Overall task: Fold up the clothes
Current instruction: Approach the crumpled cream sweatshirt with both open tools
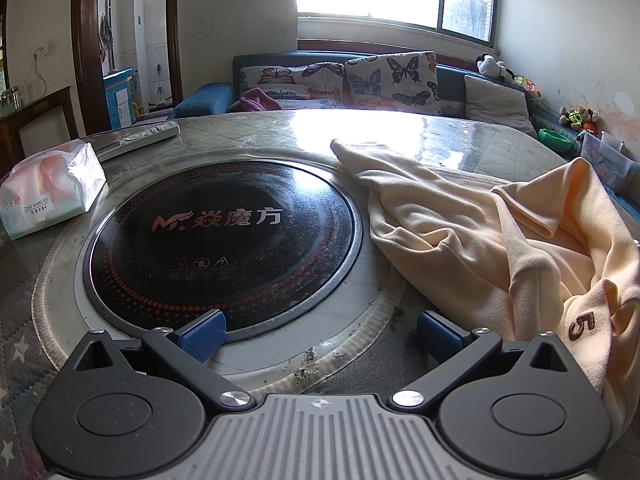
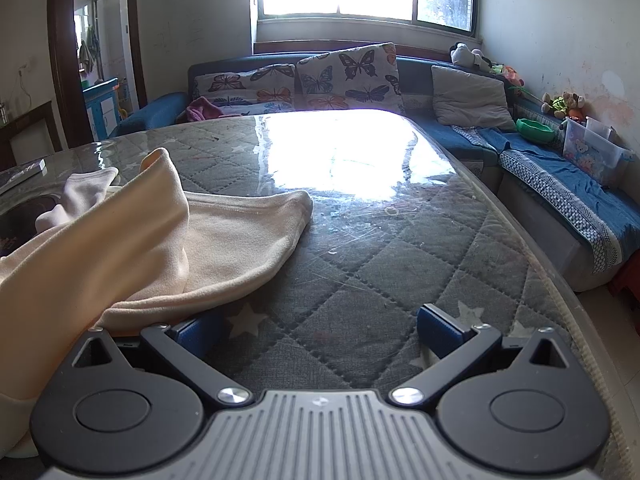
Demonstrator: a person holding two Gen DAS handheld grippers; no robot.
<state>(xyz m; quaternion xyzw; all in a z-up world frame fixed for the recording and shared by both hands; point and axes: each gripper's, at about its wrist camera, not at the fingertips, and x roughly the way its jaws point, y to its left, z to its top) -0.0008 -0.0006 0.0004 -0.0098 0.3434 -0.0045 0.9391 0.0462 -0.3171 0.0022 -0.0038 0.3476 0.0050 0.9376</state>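
Observation:
A cream garment (image 1: 500, 248) with a brown "5" lies crumpled on the glass-topped table (image 1: 280, 128), at the right of the left wrist view. My left gripper (image 1: 318, 334) is open and empty, low over the table, with the garment just to its right. In the right wrist view the same garment (image 2: 160, 240) lies at the left, one end stretching toward the table's middle. My right gripper (image 2: 316, 330) is open and empty, with its left finger (image 2: 196, 332) right beside the cloth's edge.
A round black induction cooktop (image 1: 220, 240) is set into the table ahead of the left gripper. A tissue pack (image 1: 48, 188) and a remote (image 1: 148, 134) lie at the left. A blue sofa (image 2: 560, 184) with butterfly cushions (image 2: 344, 76) wraps the far and right sides.

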